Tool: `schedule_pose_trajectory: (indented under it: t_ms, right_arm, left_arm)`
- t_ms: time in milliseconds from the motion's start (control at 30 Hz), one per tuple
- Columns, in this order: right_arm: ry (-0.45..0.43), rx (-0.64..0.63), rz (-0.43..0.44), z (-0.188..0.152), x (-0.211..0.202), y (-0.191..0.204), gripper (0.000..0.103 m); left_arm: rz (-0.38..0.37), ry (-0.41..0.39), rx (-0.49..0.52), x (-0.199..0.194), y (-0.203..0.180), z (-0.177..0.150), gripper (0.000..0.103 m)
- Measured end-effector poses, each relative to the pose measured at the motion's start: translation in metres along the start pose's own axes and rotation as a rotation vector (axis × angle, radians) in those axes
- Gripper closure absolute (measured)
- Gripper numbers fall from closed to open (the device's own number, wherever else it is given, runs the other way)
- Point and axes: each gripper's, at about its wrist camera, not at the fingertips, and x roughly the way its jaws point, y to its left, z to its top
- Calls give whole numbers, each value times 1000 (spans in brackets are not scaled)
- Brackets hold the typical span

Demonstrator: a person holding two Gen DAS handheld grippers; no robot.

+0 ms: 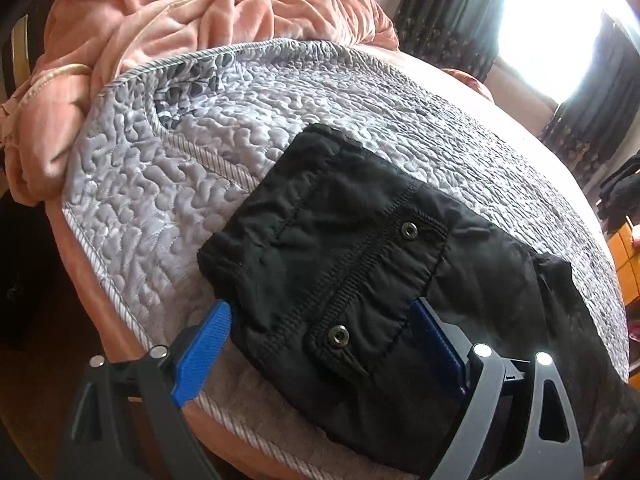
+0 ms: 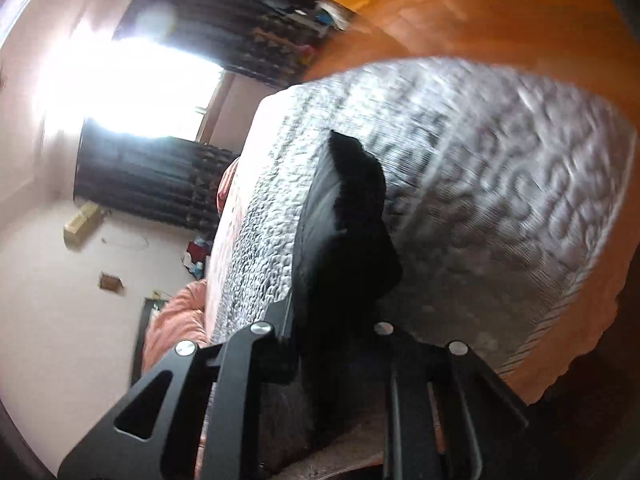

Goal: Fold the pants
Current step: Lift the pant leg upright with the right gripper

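Black pants lie on the grey quilted bedspread, with the snap-button pocket flap facing up near the bed's front edge. My left gripper stands open just over the near end of the pants. Its blue fingers are spread wide, one at the left edge of the cloth and one on the right part. In the tilted, blurred right wrist view, my right gripper is shut on a bunch of the black pants. That cloth rises from the bedspread into the jaws and hides the fingertips.
A crumpled pink blanket is heaped at the far left of the bed. Dark curtains and a bright window stand behind it. The bed's corded edge runs close under my left gripper. Orange floor lies beyond the bed.
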Motion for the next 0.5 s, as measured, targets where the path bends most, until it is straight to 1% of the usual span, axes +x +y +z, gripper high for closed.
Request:
schedule_pose_trajectory:
  t_ms: [100, 200, 333, 500]
  right_arm:
    - [-17, -90, -28, -4, -8, 35, 87]
    - [-34, -172, -56, -13, -14, 65, 87]
    - [-57, -286, -99, -26, -20, 106, 88]
    - [-76, -454, -149, -53, -20, 159, 88]
  left_arm:
    - [-20, -27, -14, -7, 3, 0, 12]
    - [-13, -46, -14, -13, 4, -3, 12]
    - [10, -95, 19, -23, -3, -6, 8]
    - [11, -109, 48, -26, -8, -7, 7]
